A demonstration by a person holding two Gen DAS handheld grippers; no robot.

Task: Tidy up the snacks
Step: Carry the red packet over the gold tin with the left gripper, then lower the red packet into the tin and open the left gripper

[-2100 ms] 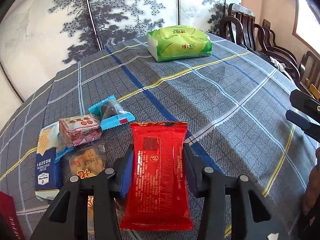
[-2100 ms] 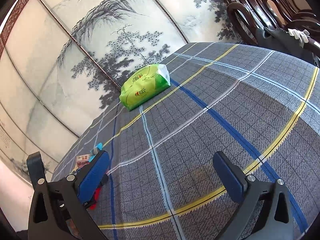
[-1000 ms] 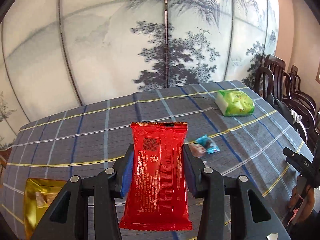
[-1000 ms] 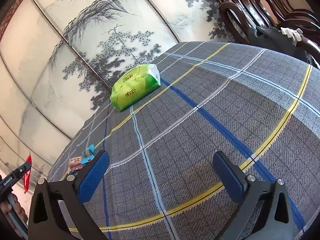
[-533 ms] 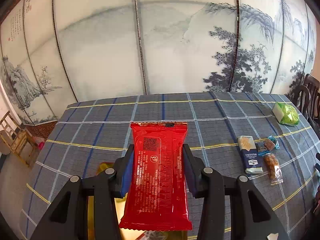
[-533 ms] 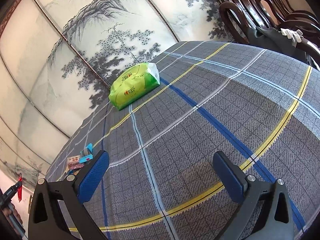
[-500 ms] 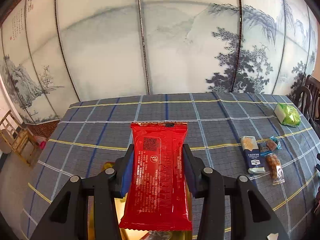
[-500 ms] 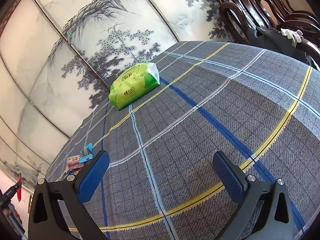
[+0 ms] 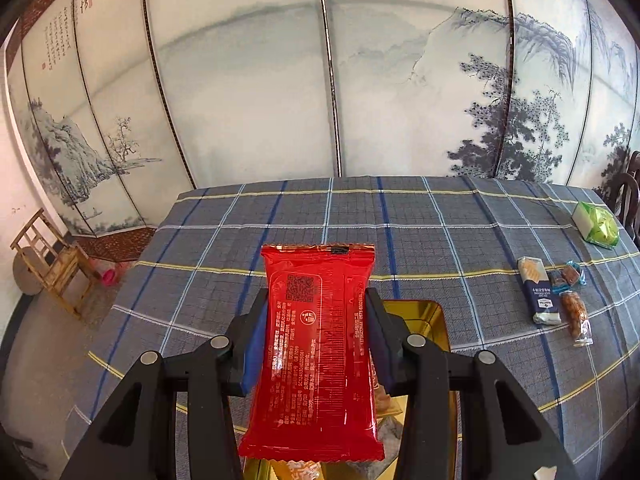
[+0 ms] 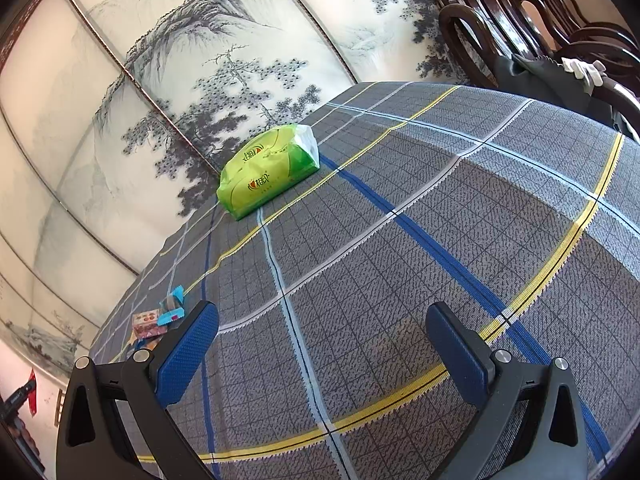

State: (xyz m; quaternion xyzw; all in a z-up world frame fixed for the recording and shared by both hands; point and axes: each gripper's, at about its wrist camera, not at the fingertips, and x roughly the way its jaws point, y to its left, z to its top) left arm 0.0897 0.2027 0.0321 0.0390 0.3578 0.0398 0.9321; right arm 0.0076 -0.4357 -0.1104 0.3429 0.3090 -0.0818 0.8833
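My left gripper is shut on a red snack packet and holds it in the air over a gold tray on the checked tablecloth. Most of the tray is hidden behind the packet. A small pile of snacks lies at the right: a blue-and-white biscuit pack, a clear bag of brown pieces and small wrapped sweets. My right gripper is open and empty just above the tablecloth. The same snacks show far left in the right wrist view.
A green tissue pack lies near the table's far edge, also at the far right in the left wrist view. Dark wooden chairs stand beyond the table. A painted folding screen backs the table. A small wooden chair stands on the floor at left.
My left gripper has carried the red packet leftwards away from the snack pile until it is over the gold tray. My right gripper has stayed almost still and open.
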